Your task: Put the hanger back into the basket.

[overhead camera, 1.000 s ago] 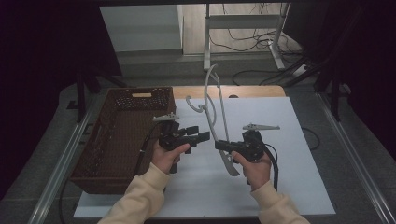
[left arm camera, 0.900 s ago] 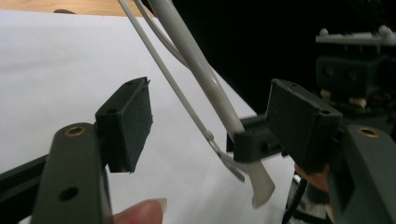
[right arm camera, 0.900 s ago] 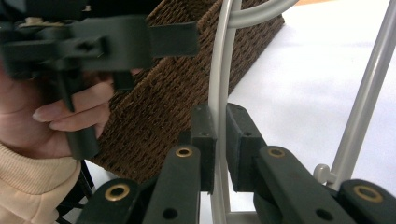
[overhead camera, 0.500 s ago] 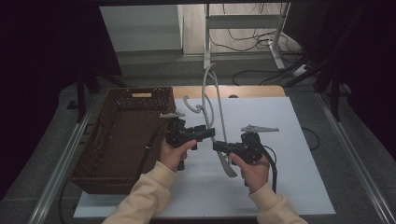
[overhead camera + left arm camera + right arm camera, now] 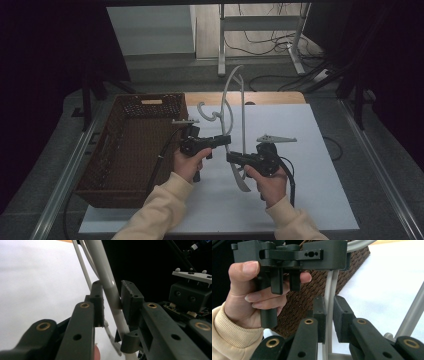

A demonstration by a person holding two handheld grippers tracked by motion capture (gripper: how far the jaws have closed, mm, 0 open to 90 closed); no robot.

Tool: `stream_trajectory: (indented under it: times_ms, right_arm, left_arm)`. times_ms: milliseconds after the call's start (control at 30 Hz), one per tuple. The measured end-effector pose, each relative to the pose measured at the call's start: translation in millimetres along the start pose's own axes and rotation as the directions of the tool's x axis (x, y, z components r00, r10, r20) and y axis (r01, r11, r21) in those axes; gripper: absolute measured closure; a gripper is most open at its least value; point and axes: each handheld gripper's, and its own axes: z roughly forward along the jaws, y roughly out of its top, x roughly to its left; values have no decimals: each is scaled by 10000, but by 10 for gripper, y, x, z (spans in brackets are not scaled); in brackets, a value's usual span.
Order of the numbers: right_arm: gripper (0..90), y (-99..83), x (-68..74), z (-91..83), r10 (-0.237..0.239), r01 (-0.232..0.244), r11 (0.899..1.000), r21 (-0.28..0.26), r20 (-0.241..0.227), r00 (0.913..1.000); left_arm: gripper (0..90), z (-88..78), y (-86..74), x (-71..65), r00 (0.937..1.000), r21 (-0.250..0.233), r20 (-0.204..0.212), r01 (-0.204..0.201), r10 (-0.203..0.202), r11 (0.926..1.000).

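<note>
A grey clothes hanger (image 5: 242,102) stands upright over the white board, its hook (image 5: 206,111) pointing left. My left gripper (image 5: 227,140) reaches in from the left. Its jaws have just been closing, and both pads now press on the hanger's thick curved arm (image 5: 111,293). My right gripper (image 5: 231,157) comes in from the right just below it and is shut on a thin grey bar of the hanger (image 5: 329,315). In the right gripper view, the left gripper's body (image 5: 294,255) and the hand holding it (image 5: 249,295) are close above.
A brown wicker basket (image 5: 100,150) stands at the left of the white board (image 5: 310,190), close beside my left hand. The wooden table edge (image 5: 270,97) lies behind. Metal rails (image 5: 385,175) run along both sides. Cables lie on the floor beyond.
The left gripper has shifted slightly right, and its jaws have narrowed from wide apart onto the hanger's arm. The right gripper and the hanger have stayed put.
</note>
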Motion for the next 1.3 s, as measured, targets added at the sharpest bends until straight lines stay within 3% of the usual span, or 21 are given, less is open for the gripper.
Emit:
stream_trajectory:
  times_ms: [267,400,567,667,700,867,1033,1067,1300]
  right_arm:
    - [803,-14,1,30,-20,20,9999,115,40,10000]
    - [798,-19,-10,34,-22,21,9999,134,53,10000]
    - [793,-23,-14,39,-74,74,9999,104,61,10000]
    - [746,-20,-6,41,-254,254,9996,117,-8,9997]
    - [648,-1,3,24,-391,392,9992,105,-96,9992]
    - [524,-9,-22,-169,-758,758,9971,-50,47,9971]
    - [515,-48,-155,-414,-651,661,9968,-458,224,9976]
    - [515,-72,-246,-539,-542,569,9962,-657,408,9977]
    - [518,-138,-437,-749,-198,274,9950,-957,790,9967]
  left_arm:
    - [785,33,7,-48,10000,103,-2,-46,46,9999]
    - [804,67,11,-102,9993,165,-147,-348,350,9993]
    - [805,72,21,-92,9992,257,-128,-380,383,9989]
    - [807,58,27,-106,9977,256,-306,-591,599,9979]
    - [809,54,30,-106,9975,230,-351,-603,611,9979]
    - [814,22,54,-87,9969,323,-450,-632,646,9975]
    - [821,27,55,-92,9965,542,-500,-638,665,9965]
    - [821,30,55,-95,9962,586,-525,-663,694,9961]
    - [821,8,83,-110,9966,622,-410,-691,717,9957]
